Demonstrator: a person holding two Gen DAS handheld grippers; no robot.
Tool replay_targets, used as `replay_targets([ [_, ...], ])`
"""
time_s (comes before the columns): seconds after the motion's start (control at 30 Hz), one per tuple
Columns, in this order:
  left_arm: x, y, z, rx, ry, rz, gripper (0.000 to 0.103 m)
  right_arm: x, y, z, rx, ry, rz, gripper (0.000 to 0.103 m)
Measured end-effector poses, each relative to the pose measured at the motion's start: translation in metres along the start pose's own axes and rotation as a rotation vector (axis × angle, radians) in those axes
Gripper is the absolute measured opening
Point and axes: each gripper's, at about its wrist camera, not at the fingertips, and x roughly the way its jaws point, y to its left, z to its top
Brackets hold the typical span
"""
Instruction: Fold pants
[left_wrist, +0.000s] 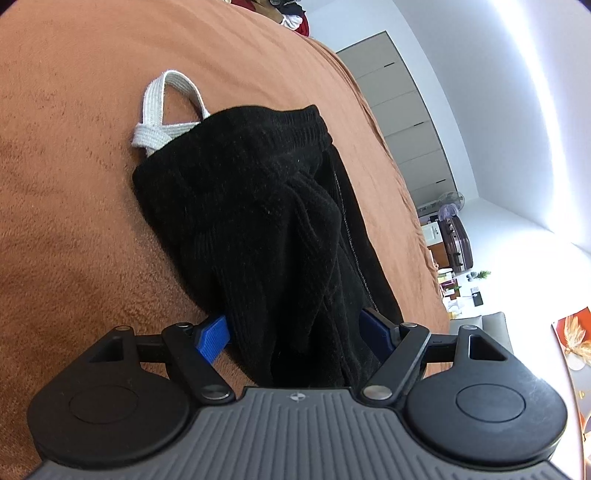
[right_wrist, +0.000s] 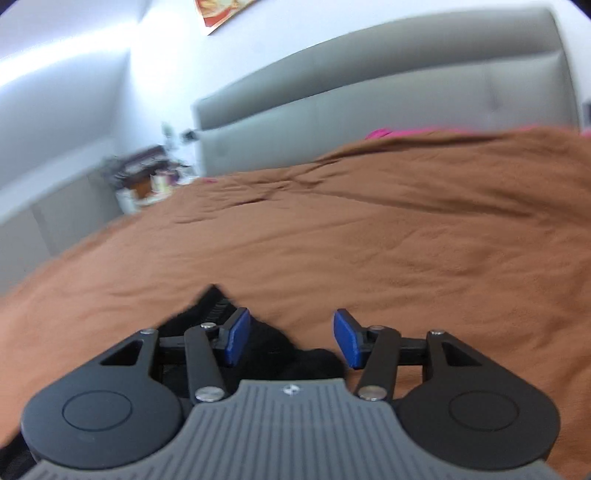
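The black pants (left_wrist: 258, 221) lie bunched in a folded heap on the brown blanket (left_wrist: 74, 221), with the elastic waistband at the far end and a white drawstring (left_wrist: 162, 110) looping out at its left. My left gripper (left_wrist: 295, 332) is open, its blue pads (left_wrist: 212, 338) standing wide on either side of the near end of the heap. In the right wrist view, my right gripper (right_wrist: 291, 338) is open and empty. A black corner of the pants (right_wrist: 266, 339) lies just below and left of it, on the blanket (right_wrist: 406, 240).
A grey padded headboard (right_wrist: 369, 92) stands at the far end of the bed. A cluttered bedside table (right_wrist: 147, 177) is at the left. Wardrobe doors (left_wrist: 406, 122), a suitcase (left_wrist: 458, 243) and a fan lie beyond the bed's edge. Red and pink clothes sit at the blanket's far edge.
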Motion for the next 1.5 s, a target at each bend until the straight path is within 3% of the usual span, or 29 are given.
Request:
replay_targets([
  [0.07,0.001,0.002,-0.002,-0.002,0.002,0.003,0.089,0.014,-0.004,-0.002,0.012,0.070,0.092,0.049],
  [0.1,0.000,0.002,-0.002,-0.003,0.001,0.005,0.089,0.025,-0.005,-0.003,0.003,0.132,0.108,0.050],
  [0.13,0.001,0.003,-0.003,-0.005,-0.001,0.008,0.089,0.043,0.000,-0.005,-0.030,0.194,0.067,0.047],
  [0.17,0.001,0.004,-0.004,-0.006,-0.001,0.012,0.089,0.049,0.002,-0.006,-0.063,0.241,0.030,0.040],
  [0.2,0.001,0.004,-0.005,-0.006,-0.003,0.015,0.089,0.051,0.002,-0.007,-0.077,0.245,0.008,0.024],
  [0.3,0.001,0.003,-0.003,-0.007,-0.014,0.018,0.089,0.035,-0.016,0.010,0.044,0.122,0.147,0.009],
  [0.4,-0.002,0.004,0.001,-0.015,-0.027,0.007,0.089,0.006,-0.039,0.027,0.122,-0.020,0.280,0.008],
  [0.47,-0.003,0.006,0.006,-0.023,-0.029,0.001,0.089,-0.001,-0.045,0.036,0.144,-0.050,0.327,0.008],
  [0.53,-0.002,0.008,0.008,-0.036,-0.031,0.000,0.089,0.010,-0.048,0.036,0.141,0.025,0.293,0.015],
  [0.63,-0.001,0.010,0.008,-0.065,-0.041,-0.014,0.089,0.042,-0.049,0.023,0.063,0.265,0.047,0.025],
  [0.67,-0.002,0.012,0.007,-0.075,-0.047,-0.021,0.089,0.044,-0.055,0.019,0.074,0.277,0.001,0.026],
  [0.7,-0.002,0.013,0.006,-0.084,-0.051,-0.028,0.090,0.036,-0.064,0.017,0.115,0.237,0.009,0.029],
  [0.73,-0.002,0.015,0.006,-0.092,-0.053,-0.031,0.090,0.029,-0.070,0.016,0.149,0.205,0.036,0.045],
  [0.8,0.000,0.020,0.006,-0.112,-0.052,-0.030,0.090,0.015,-0.081,0.012,0.204,0.167,0.083,0.059],
  [0.87,0.002,0.023,0.007,-0.116,-0.055,-0.022,0.090,0.009,-0.087,0.005,0.252,0.206,0.127,0.060],
  [1.0,0.010,0.022,0.008,-0.121,-0.076,-0.026,0.094,0.021,-0.089,-0.017,0.421,0.369,0.226,0.062],
  [1.1,0.014,0.023,0.009,-0.173,-0.102,-0.034,0.099,0.024,-0.081,-0.024,0.485,0.362,0.249,0.071],
  [1.27,0.016,0.022,0.009,-0.248,-0.144,-0.041,0.102,0.043,-0.057,-0.030,0.461,0.368,0.277,0.069],
  [1.3,0.016,0.022,0.009,-0.255,-0.154,-0.045,0.102,0.046,-0.051,-0.031,0.440,0.375,0.274,0.065],
  [1.33,0.018,0.021,0.009,-0.248,-0.158,-0.043,0.099,0.049,-0.047,-0.030,0.423,0.383,0.271,0.054],
  [1.37,0.019,0.020,0.008,-0.224,-0.153,-0.009,0.076,0.050,-0.045,-0.030,0.411,0.400,0.268,0.046],
  [1.4,0.020,0.019,0.007,-0.194,-0.150,0.048,0.067,0.052,-0.045,-0.032,0.412,0.428,0.276,0.029],
  [1.43,0.021,0.021,0.005,-0.185,-0.155,0.069,0.054,0.053,-0.047,-0.033,0.433,0.451,0.294,0.022],
  [1.5,0.017,0.030,0.004,-0.225,-0.167,0.036,0.044,0.062,-0.059,-0.032,0.483,0.470,0.319,0.017],
])
